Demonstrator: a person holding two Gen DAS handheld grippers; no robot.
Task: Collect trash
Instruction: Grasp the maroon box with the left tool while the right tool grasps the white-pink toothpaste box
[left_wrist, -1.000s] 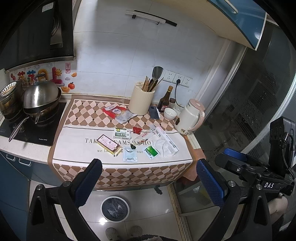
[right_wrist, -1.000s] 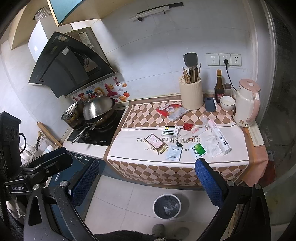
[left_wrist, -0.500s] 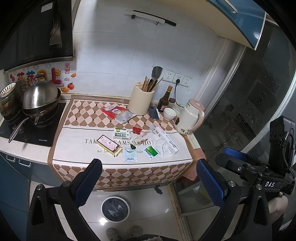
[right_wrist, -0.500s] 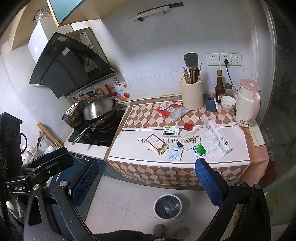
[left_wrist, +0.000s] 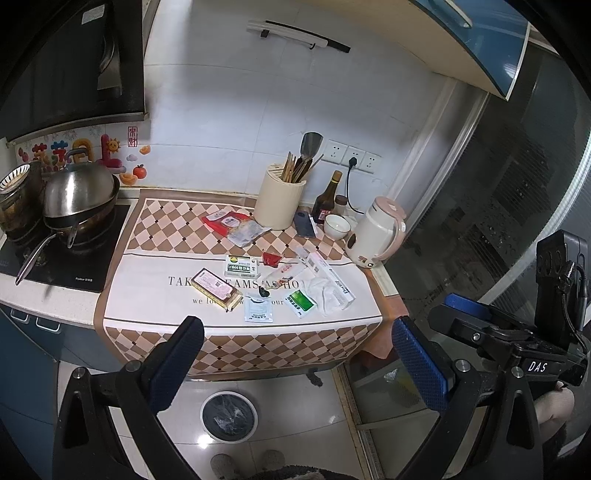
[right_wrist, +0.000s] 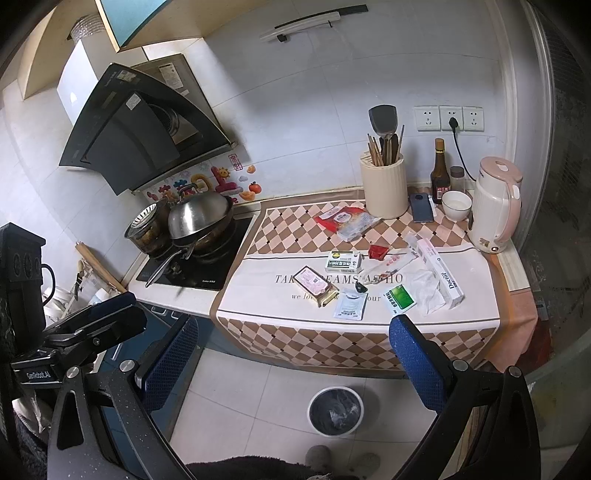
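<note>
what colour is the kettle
Cream white with a pink lid and handle; the kettle shows best in the right wrist view.

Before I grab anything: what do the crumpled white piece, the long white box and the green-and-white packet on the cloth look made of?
Crumpled white piece: looks like soft tissue or thin paper, matte and creased. Long white box: printed cardboard, flat faces with sharp edges. Green-and-white packet: probably a foil or plastic sachet, flat and faintly glossy; too small to be sure.
</note>
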